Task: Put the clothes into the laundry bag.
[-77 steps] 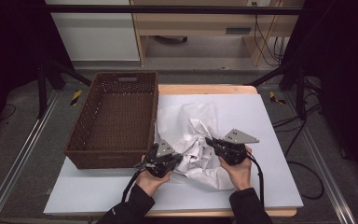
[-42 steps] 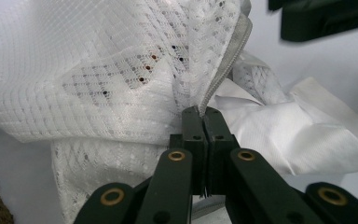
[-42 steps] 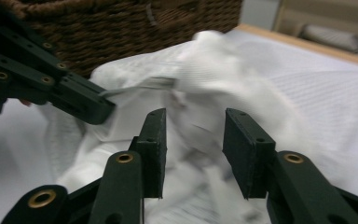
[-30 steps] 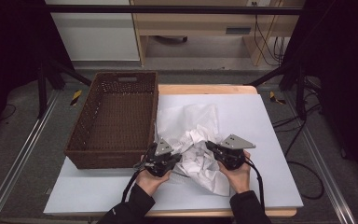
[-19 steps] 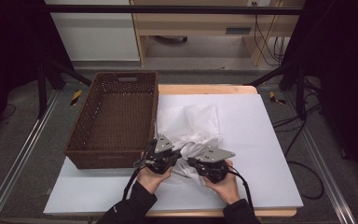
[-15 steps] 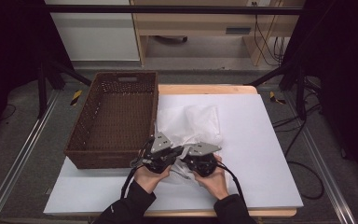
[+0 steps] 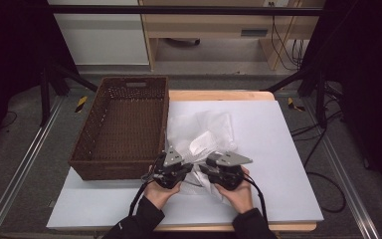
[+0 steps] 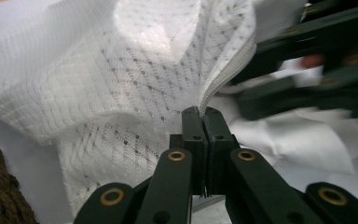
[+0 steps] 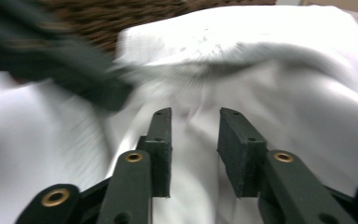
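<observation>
A crumpled white mesh cloth [image 7: 204, 132] lies on the white table cover, right of the basket. My left gripper [image 7: 189, 168] is shut on a hemmed edge of the cloth [image 8: 135, 70]; in the left gripper view its tips [image 8: 204, 112] pinch the seam, which rises from them. My right gripper [image 7: 202, 170] sits close beside it, pointing left. Its jaws [image 9: 195, 116] have just been opening and stand apart over the cloth [image 9: 261, 60], with nothing pressed between them. The left gripper view shows the right gripper's dark jaws [image 8: 307, 60], blurred, at upper right.
A brown wicker basket [image 7: 119, 169], with nothing inside, stands at the table's left, touching the cloth's left side. The white table cover [image 7: 278, 149] stretches bare to the right and front. Floor, cables and metal stands surround the table.
My right gripper swept left to meet the left one, folding the cloth over into a narrower heap. It has since let go of the cloth and eased back right.
</observation>
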A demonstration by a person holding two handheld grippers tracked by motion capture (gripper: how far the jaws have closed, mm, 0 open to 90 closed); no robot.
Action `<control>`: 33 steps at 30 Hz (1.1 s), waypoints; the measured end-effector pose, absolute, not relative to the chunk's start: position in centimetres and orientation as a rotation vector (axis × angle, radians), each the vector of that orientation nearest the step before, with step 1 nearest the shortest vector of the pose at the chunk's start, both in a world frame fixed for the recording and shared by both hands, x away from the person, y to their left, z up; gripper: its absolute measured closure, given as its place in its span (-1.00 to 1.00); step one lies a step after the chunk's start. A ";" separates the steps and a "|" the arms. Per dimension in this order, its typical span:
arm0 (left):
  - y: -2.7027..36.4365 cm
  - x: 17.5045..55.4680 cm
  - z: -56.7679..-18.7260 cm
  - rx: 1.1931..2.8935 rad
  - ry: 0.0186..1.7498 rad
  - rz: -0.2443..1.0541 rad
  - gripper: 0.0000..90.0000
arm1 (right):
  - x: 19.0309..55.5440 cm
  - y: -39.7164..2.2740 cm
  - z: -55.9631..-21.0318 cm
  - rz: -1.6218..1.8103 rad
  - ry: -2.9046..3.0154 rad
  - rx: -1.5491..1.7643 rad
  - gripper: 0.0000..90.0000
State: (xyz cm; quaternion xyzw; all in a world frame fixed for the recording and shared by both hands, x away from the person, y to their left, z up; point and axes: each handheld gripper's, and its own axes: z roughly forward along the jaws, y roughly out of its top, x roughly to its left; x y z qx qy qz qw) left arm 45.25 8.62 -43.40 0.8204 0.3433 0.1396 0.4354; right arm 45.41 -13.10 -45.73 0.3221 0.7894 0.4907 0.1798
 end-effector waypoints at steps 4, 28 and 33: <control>8.4 45.6 -44.2 2.055 0.868 0.350 0.98 | 43.5 -16.8 -44.4 1.366 2.124 0.926 0.28; 8.5 43.5 -41.2 2.010 0.760 0.372 0.98 | 50.3 -9.3 -46.8 1.141 2.116 1.008 0.94; 8.7 44.3 -42.8 2.027 0.804 0.352 0.98 | 49.4 -10.3 -46.3 1.196 2.146 0.979 0.68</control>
